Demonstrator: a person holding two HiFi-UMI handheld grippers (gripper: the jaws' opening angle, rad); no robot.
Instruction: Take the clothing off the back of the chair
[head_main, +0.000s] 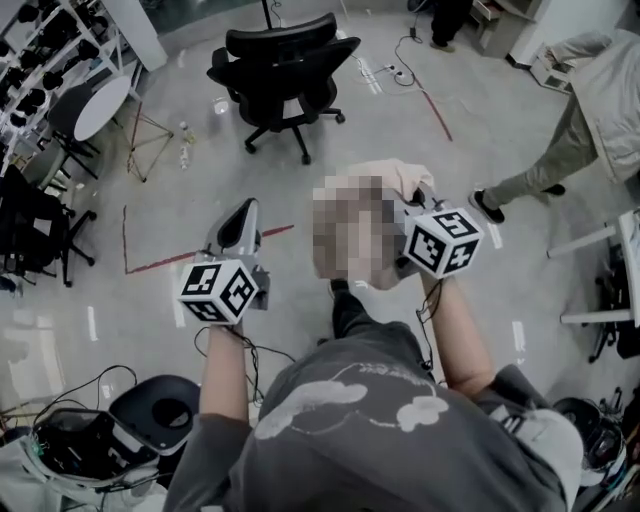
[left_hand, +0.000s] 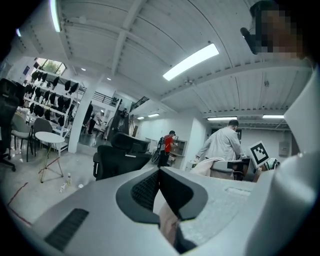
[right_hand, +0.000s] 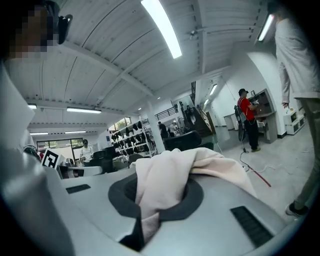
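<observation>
The right tool is closed on the pale pink clothing, which lies draped over its jaws in front of the person. The left tool is held beside it with its jaws together. The black chair stands well apart on the floor.

In the head view, the chair stands at the upper centre, well apart from my grippers. My left gripper is left of centre and my right gripper right of centre, with the clothing between its jaws. A round table stands at the upper left.
</observation>
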